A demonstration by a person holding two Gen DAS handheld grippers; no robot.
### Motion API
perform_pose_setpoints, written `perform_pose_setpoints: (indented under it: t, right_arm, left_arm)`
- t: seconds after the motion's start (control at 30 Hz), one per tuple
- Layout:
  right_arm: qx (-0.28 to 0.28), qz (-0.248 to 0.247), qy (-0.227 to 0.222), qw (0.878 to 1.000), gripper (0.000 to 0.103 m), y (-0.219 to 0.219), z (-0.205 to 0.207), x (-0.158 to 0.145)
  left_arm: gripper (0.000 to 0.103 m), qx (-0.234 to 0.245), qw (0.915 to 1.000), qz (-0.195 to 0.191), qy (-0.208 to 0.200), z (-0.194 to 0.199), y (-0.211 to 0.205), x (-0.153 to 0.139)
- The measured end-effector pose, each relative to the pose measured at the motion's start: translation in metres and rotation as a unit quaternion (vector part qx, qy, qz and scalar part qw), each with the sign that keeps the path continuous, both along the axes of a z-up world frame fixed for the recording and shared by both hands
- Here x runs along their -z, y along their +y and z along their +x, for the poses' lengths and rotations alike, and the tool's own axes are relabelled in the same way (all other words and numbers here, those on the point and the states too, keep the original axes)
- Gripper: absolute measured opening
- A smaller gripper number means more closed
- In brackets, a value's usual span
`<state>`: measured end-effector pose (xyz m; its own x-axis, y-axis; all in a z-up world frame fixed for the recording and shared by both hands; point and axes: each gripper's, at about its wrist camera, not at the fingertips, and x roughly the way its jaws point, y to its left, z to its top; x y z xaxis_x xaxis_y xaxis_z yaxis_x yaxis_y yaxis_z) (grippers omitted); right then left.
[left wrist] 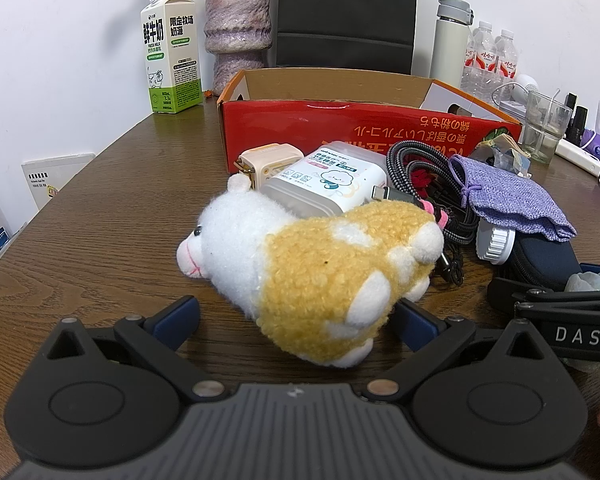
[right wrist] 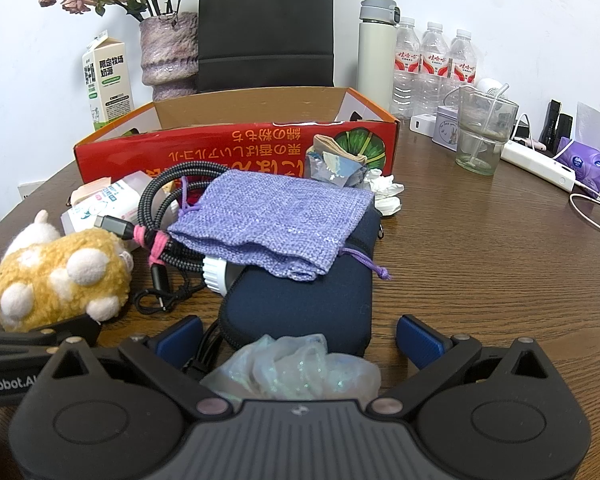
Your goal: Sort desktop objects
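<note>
A white and yellow plush toy (left wrist: 300,264) lies on the wooden table between the wide-open jaws of my left gripper (left wrist: 296,320), untouched by the pads; it also shows in the right wrist view (right wrist: 60,276). Behind it lie a white wipes pack (left wrist: 328,184), a braided cable (left wrist: 424,184), a purple pouch (right wrist: 276,220) and a navy case (right wrist: 308,304). My right gripper (right wrist: 300,340) is open around a crumpled clear plastic bag (right wrist: 296,368) in front of the navy case. A red cardboard box (left wrist: 340,128) stands open behind the pile.
A milk carton (left wrist: 172,52), a vase (left wrist: 236,28), a thermos (right wrist: 376,48), water bottles (right wrist: 432,64), a glass (right wrist: 480,132) and a white power strip (right wrist: 540,164) stand along the back and right. Crumpled wrappers (right wrist: 340,164) lie by the box.
</note>
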<state>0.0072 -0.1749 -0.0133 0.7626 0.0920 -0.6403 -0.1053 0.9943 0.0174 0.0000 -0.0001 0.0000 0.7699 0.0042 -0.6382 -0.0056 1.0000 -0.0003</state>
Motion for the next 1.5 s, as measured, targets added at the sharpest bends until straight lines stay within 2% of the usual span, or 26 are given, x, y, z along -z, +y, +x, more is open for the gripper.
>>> perform_pose_setpoints:
  t: [0.37,0.5,0.67,0.7,0.77,0.8,0.83,0.9,0.97,1.0,1.03,1.13,1.2,1.27,1.4,1.5]
  right_arm:
    - [-0.004,0.003,0.0,1.0,0.103,-0.002,-0.001,0.001]
    - [-0.03,0.013,-0.012,0.999,0.103,-0.012,-0.025,-0.012]
    - [-0.063,-0.015,-0.042,0.997,0.103,-0.017,-0.054,-0.031]
    - [-0.064,-0.02,-0.04,0.997,0.103,-0.017,-0.054,-0.033]
    - [-0.061,-0.023,-0.029,0.997,0.102,-0.018,-0.049,-0.034]
    - [-0.061,-0.027,-0.022,0.998,0.098,-0.017,-0.045,-0.032]
    - [-0.062,-0.028,-0.016,0.998,0.094,-0.016,-0.042,-0.029]
    - [-0.063,-0.025,0.006,0.998,0.067,-0.016,-0.037,-0.023]
    - [-0.066,-0.006,0.022,0.998,0.051,-0.021,-0.036,-0.02]
    - [-0.067,0.006,0.025,0.997,0.051,-0.023,-0.036,-0.02]
    - [-0.069,0.019,0.023,0.997,0.051,-0.026,-0.038,-0.021]
    - [-0.074,0.036,0.017,0.996,0.05,-0.032,-0.042,-0.028]
    - [-0.074,0.038,0.008,0.996,0.05,-0.035,-0.043,-0.035]
    - [-0.075,0.043,0.001,0.996,0.05,-0.037,-0.042,-0.042]
    - [-0.085,0.05,-0.003,0.995,0.05,-0.036,-0.037,-0.047]
    - [-0.094,0.05,-0.004,0.994,0.05,-0.032,-0.037,-0.048]
  left_arm:
    - [0.103,0.001,1.0,0.002,-0.001,-0.001,0.0,0.0]
    - [0.103,-0.004,0.9998,-0.004,-0.02,-0.016,0.008,-0.007]
    - [0.103,0.028,0.9927,-0.099,-0.064,-0.044,0.034,-0.032]
    - [0.103,0.029,0.9909,-0.11,-0.072,-0.042,0.036,-0.034]
    - [0.103,0.038,0.9903,-0.108,-0.078,-0.035,0.038,-0.037]
    - [0.103,0.041,0.9912,-0.103,-0.072,-0.029,0.038,-0.037]
    - [0.096,0.035,0.9922,-0.1,-0.066,-0.024,0.037,-0.036]
    - [0.084,0.032,0.9927,-0.102,-0.057,-0.02,0.035,-0.034]
    - [0.082,0.037,0.992,-0.109,-0.052,-0.016,0.035,-0.03]
    - [0.083,0.032,0.9923,-0.111,-0.044,-0.013,0.037,-0.027]
    - [0.088,0.019,0.9923,-0.118,-0.035,-0.008,0.039,-0.025]
    - [0.103,-0.003,0.9852,-0.17,-0.025,-0.001,0.054,-0.023]
    - [0.103,-0.009,0.9797,-0.2,-0.013,0.006,0.061,-0.02]
    - [0.099,-0.025,0.9737,-0.226,0.014,0.017,0.068,-0.014]
    - [0.075,-0.034,0.9605,-0.276,0.016,0.022,0.079,-0.012]
    - [0.062,-0.03,0.9618,-0.272,0.01,0.016,0.081,-0.016]
